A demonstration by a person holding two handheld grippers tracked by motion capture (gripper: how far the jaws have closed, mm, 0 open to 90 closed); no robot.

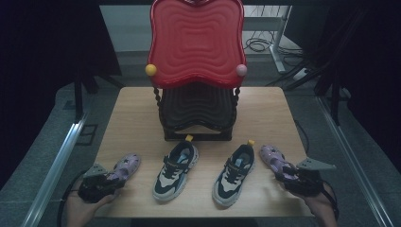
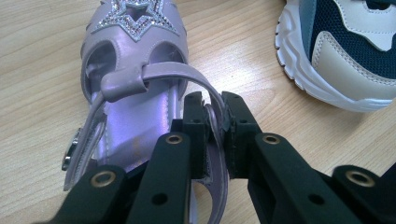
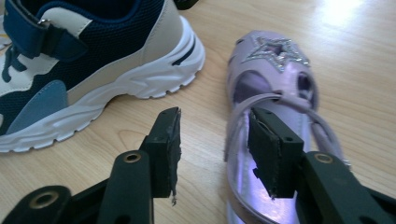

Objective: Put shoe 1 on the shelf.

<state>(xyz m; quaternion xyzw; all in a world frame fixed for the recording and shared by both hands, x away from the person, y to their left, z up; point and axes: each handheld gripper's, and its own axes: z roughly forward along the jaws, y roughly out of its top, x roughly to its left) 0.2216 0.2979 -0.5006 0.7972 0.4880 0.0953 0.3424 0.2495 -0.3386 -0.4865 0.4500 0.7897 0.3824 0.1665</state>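
Two purple sandals with glittery star toes lie on the wooden table (image 1: 135, 106). My left gripper (image 1: 113, 178) is at the heel of the left sandal (image 1: 127, 164). In the left gripper view, that gripper (image 2: 215, 109) is shut on the thin side strap of the left sandal (image 2: 135, 51). At the table's right front, my right gripper (image 1: 285, 173) reaches the heel of the right sandal (image 1: 271, 155). My right gripper (image 3: 214, 114) is open in its own view. One jaw is inside the right sandal (image 3: 275, 70), the other outside, with its side wall between them.
Two navy-and-white sneakers (image 1: 177, 168) (image 1: 235, 172) stand between the sandals, close to each gripper (image 2: 345, 51) (image 3: 93, 51). A two-tier stand with a red top tray (image 1: 196, 42) and a dark lower tray (image 1: 196, 109) rises at the table's back middle.
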